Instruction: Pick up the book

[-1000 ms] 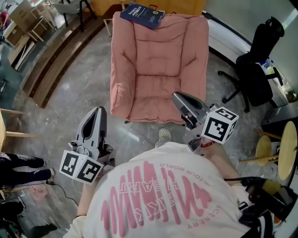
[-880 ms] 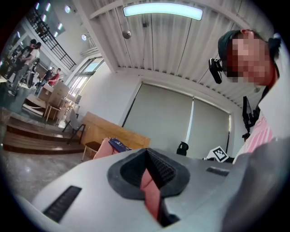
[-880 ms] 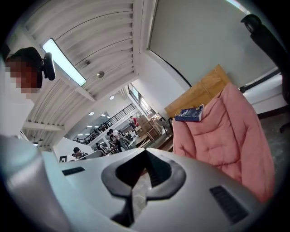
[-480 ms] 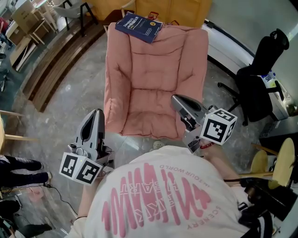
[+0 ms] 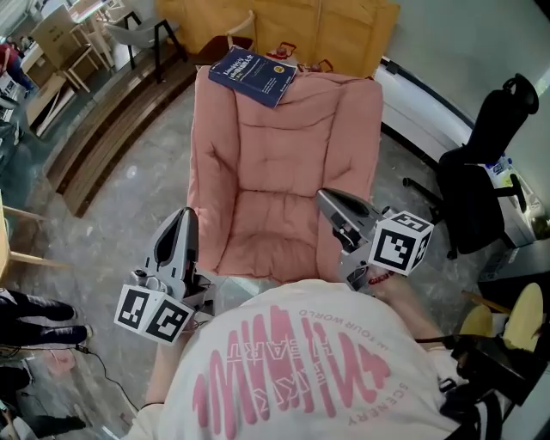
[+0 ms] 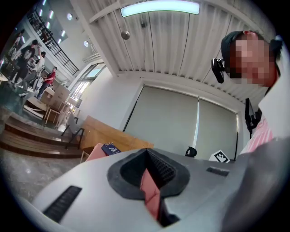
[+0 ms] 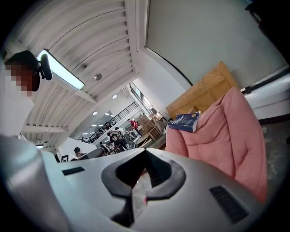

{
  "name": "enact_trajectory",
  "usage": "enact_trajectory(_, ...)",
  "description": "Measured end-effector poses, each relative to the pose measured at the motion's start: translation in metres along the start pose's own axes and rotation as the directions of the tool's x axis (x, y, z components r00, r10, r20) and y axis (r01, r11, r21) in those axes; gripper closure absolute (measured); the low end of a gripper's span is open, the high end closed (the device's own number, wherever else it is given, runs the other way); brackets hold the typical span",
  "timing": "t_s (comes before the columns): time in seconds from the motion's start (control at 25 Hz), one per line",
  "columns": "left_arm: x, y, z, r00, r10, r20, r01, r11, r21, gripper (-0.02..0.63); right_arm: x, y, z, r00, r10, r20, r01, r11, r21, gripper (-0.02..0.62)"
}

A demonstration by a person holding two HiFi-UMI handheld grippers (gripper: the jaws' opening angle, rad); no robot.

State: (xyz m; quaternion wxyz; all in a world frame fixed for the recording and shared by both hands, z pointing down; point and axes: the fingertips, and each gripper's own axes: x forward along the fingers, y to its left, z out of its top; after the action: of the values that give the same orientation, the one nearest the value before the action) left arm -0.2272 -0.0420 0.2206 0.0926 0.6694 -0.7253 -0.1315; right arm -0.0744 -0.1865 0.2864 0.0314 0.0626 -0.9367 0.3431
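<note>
A dark blue book [image 5: 254, 76] lies on top of the backrest of a pink cushioned armchair [image 5: 279, 168]; it also shows as the book [image 7: 186, 121] in the right gripper view and as a small book [image 6: 110, 149] in the left gripper view. My left gripper [image 5: 183, 216] is shut and empty, held beside the chair's front left corner. My right gripper [image 5: 327, 198] is shut and empty, over the seat's front right edge. Both are well short of the book.
A black office chair [image 5: 481, 168] stands to the right. Wooden steps [image 5: 103, 120] run along the left, with a yellow-brown panel [image 5: 292, 26] behind the armchair. People [image 7: 120, 133] stand in the far background. A person's legs [image 5: 39, 314] show at the left edge.
Both grippers and the head have advanced toward the armchair; the chair and the book sit lower and nearer in the head view, and the right gripper is over the seat's front edge.
</note>
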Motion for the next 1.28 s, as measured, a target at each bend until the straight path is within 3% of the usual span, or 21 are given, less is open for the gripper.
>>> enact_trajectory(0.44,-0.005,0.012,-0.019,0.994,0.099,-0.051,-0.098,0.995,0.01,0.598,0.02,-0.025,-0.016,0.998,0.057,-0.041,-0.053,0.994,0.093,0.585)
enact_trajectory(0.64,-0.001,0.014,-0.028,0.99,0.098,-0.105,-0.096,0.995,0.021,0.598,0.022,-0.033,-0.027,0.998,0.051,-0.045,-0.045,0.99,0.137,0.585)
enact_trajectory(0.96,0.036,0.021,-0.027,0.983,-0.045,-0.177,0.051,0.998,0.033,0.598,0.011,-0.054,-0.031,0.996,-0.092,0.019,0.086,0.976,0.202,0.584)
enact_trajectory(1.28,0.069,0.058,-0.008,0.968,-0.147,-0.202,0.147,0.989,-0.016,0.598,0.04,-0.045,-0.017,0.983,-0.165,0.081,0.14,0.958,0.248,0.584)
